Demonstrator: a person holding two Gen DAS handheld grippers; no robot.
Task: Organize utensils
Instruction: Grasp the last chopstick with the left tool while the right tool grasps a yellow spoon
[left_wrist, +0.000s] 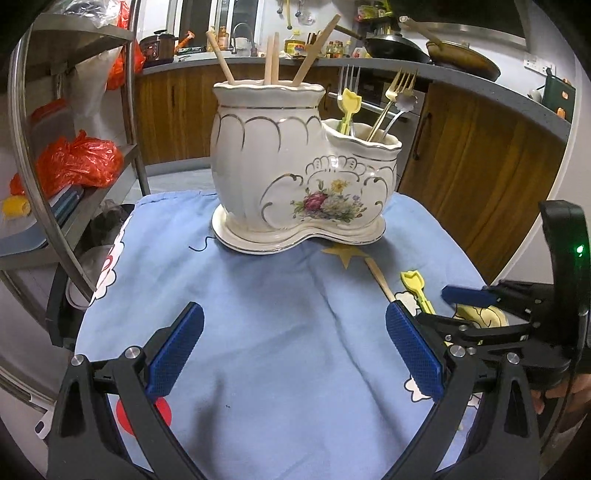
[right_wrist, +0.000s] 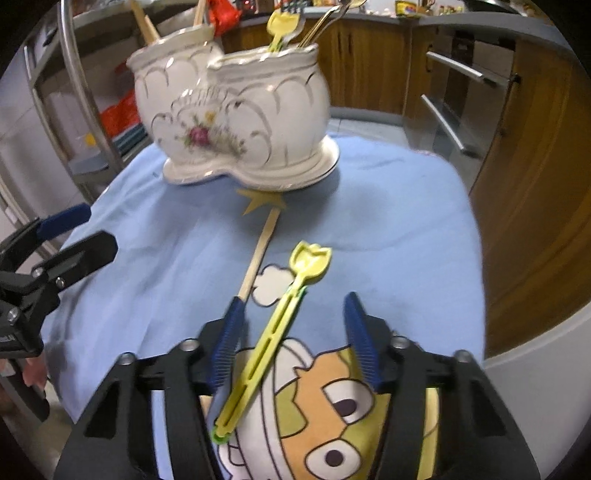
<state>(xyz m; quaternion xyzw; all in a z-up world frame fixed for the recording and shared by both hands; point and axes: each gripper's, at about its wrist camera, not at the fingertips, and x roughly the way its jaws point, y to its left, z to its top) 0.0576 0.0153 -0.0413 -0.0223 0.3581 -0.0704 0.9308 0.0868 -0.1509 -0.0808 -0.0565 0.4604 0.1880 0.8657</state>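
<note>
Though the utensil holder (left_wrist: 295, 166) is decorated (flowers), no writing is readable.

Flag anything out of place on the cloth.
Two utensils lie loose on the blue cloth instead of standing in the ceramic holder: a yellow tulip-topped stick, between the right gripper's open jaws, and a wooden chopstick beside it.

Yellow tulip fork (right_wrist: 275, 330) — blue cartoon cloth (right_wrist: 388, 236)
</note>
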